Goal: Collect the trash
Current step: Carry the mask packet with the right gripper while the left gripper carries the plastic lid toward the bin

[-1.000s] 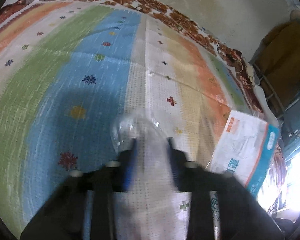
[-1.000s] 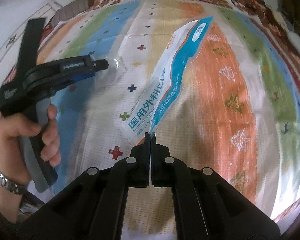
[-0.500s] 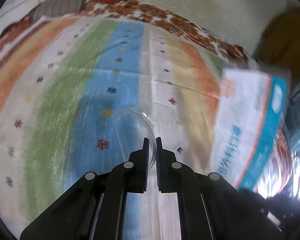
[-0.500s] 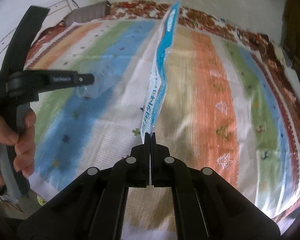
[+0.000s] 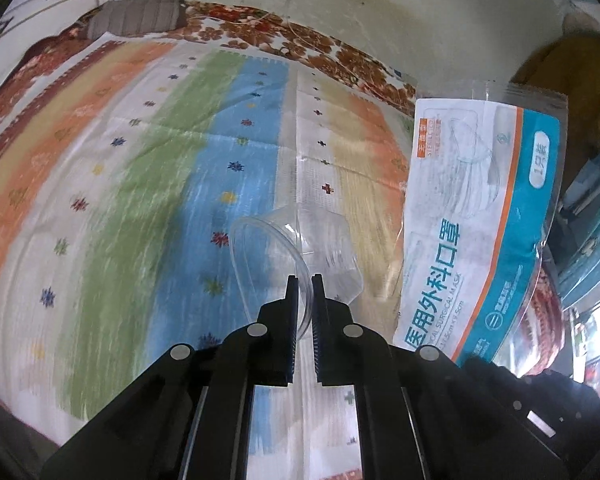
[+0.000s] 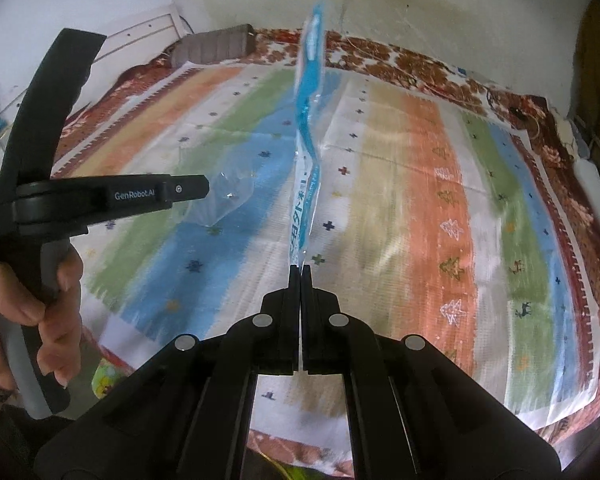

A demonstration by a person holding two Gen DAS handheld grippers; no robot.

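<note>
The striped bedspread (image 6: pixel 420 184) fills both views and lies well below both pieces of trash; neither piece touches it.

The mask packet (image 5: pixel 476 216) stands at the right of the left wrist view, face on. In the right wrist view you see it edge on (image 6: pixel 306 152), its long axis running from the centre of the frame to the upper centre. Your right gripper (image 6: pixel 300 270) is clenched on the packet's lower end.

The clear plastic cup (image 5: pixel 300 248) sits at the centre of the left wrist view, mouth toward the lower left of the frame, base toward the right. Your left gripper (image 5: pixel 305 280) grasps it by the rim wall, one finger inside and one outside.

In the right wrist view the cup (image 6: pixel 220 200) hangs at centre left, just beside the packet, not touching it.

Both grippers point steeply down at the bed. No bin shows in either view. Judgement: both items are secured, and the next move is carrying them to a bin.
</note>
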